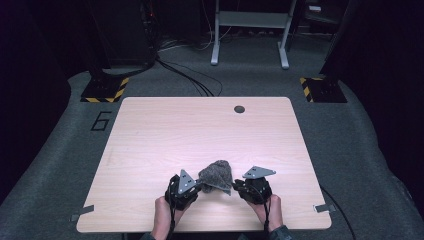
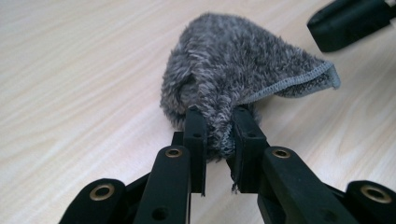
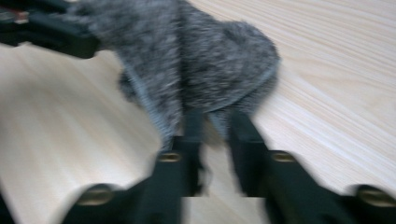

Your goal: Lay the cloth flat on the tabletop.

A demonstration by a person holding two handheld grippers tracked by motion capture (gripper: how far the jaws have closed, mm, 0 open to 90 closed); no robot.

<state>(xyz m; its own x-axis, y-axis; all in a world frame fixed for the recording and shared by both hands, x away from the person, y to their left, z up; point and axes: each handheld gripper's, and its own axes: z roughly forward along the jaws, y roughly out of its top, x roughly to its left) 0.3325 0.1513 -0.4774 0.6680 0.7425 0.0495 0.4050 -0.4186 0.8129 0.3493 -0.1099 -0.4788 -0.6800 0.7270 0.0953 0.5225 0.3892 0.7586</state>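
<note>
A fuzzy grey cloth (image 1: 217,175) lies bunched near the front edge of the light wood table (image 1: 200,125), between my two grippers. My left gripper (image 1: 199,187) is at its left side; in the left gripper view (image 2: 219,126) the pads pinch a fold of the cloth (image 2: 233,65), whose stitched hem sticks out to the right. My right gripper (image 1: 236,186) is at the cloth's right side. The right gripper view is blurred, but there the right gripper (image 3: 212,123) has narrow jaws with a fold of the cloth (image 3: 219,60) caught between them.
A round dark hole (image 1: 239,109) sits near the table's far edge. Tape strips (image 1: 82,212) mark the front corners. Beyond the table are grey carpet with a number marking (image 1: 101,121), cables, hazard-striped bases (image 1: 106,90) and a white metal stand (image 1: 250,30).
</note>
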